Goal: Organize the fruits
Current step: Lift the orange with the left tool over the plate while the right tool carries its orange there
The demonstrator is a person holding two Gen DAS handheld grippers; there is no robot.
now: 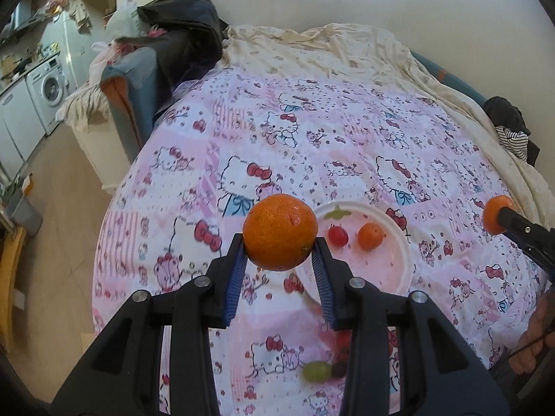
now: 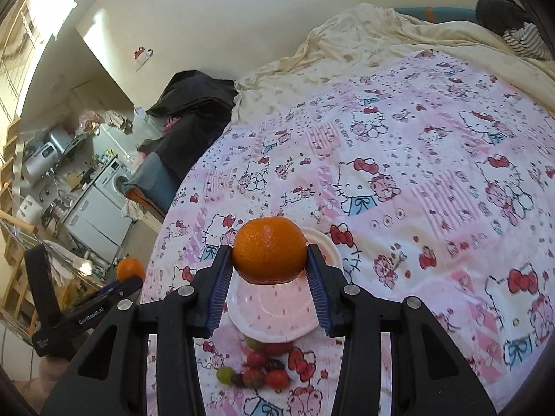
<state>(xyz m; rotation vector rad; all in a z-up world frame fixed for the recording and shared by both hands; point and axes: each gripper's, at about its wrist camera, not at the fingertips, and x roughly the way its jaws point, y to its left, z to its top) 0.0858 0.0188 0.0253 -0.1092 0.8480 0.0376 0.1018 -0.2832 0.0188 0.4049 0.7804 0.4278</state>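
Observation:
My left gripper [image 1: 280,248] is shut on a mandarin [image 1: 279,231] and holds it above the bed, left of a white plate [image 1: 399,263]. The plate holds a small orange fruit [image 1: 370,236] and a red cherry tomato [image 1: 338,235]. My right gripper [image 2: 270,260] is shut on another mandarin [image 2: 269,250], above the plate [image 2: 274,315]. Each gripper shows in the other's view, the right one [image 1: 497,220] at the far right, the left one [image 2: 130,272] at the far left. Several grapes and cherry tomatoes [image 2: 258,369] lie on the cover before the plate; a green grape [image 1: 316,371] shows between my left fingers.
A pink patterned bedcover [image 1: 312,145] spreads over the bed, with a cream sheet [image 1: 347,48] behind it. Dark clothes [image 1: 187,31] pile at the back left, more clothes [image 1: 513,128] at the right edge. The bed's left edge drops to the floor, with a washing machine [image 1: 48,90] beyond.

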